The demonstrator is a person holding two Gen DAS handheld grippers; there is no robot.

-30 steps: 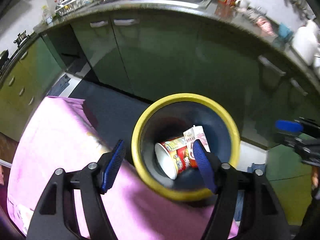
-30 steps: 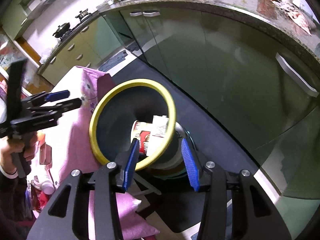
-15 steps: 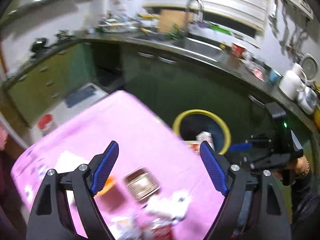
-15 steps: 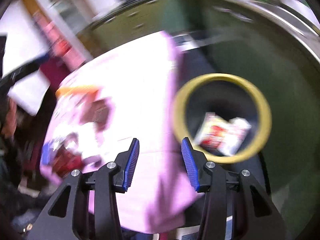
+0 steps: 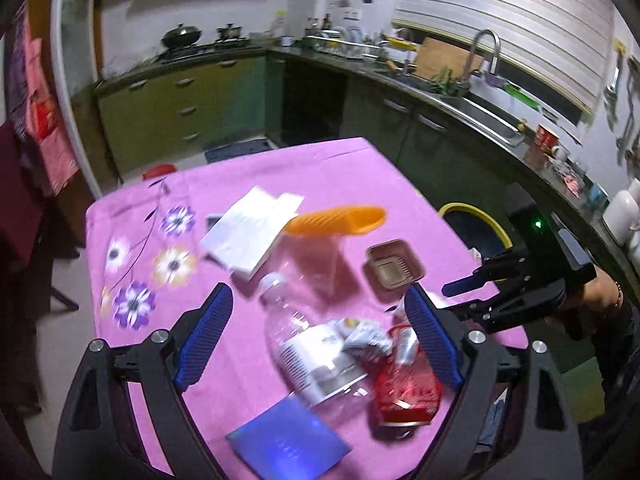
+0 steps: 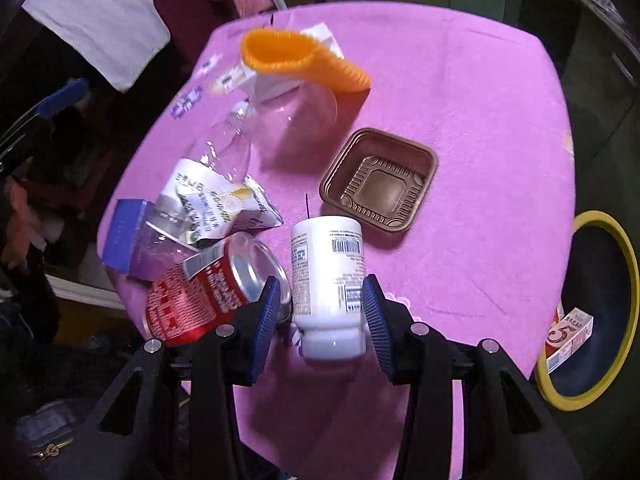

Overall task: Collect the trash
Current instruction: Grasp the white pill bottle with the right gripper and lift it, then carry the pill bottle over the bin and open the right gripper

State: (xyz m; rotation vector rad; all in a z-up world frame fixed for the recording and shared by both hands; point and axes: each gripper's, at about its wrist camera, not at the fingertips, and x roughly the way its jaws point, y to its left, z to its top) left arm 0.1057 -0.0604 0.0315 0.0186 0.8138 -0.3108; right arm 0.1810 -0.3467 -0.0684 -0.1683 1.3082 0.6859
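Note:
Trash lies on a pink tablecloth (image 6: 472,128). My right gripper (image 6: 322,314) is open, its blue pads on either side of a white pill bottle (image 6: 328,276) lying on the cloth. A red can (image 6: 208,292), a crumpled wrapper (image 6: 216,204), a clear bottle (image 6: 224,140) and a brown tray (image 6: 378,178) lie around it. My left gripper (image 5: 316,340) is open and empty above the clear bottle (image 5: 304,344) and red can (image 5: 404,384). The yellow-rimmed bin (image 6: 624,268) stands off the table's right edge with a carton (image 6: 568,336) inside.
An orange ribbed cup (image 5: 340,220), a white box (image 5: 252,236) and a blue booklet (image 5: 288,440) also lie on the cloth. Green kitchen cabinets (image 5: 180,108) and a sink counter (image 5: 472,108) stand beyond the table. The right gripper shows at the right of the left wrist view (image 5: 476,288).
Both grippers swung away from above the bin to over the table. The right gripper now straddles the white pill bottle. Both stayed open.

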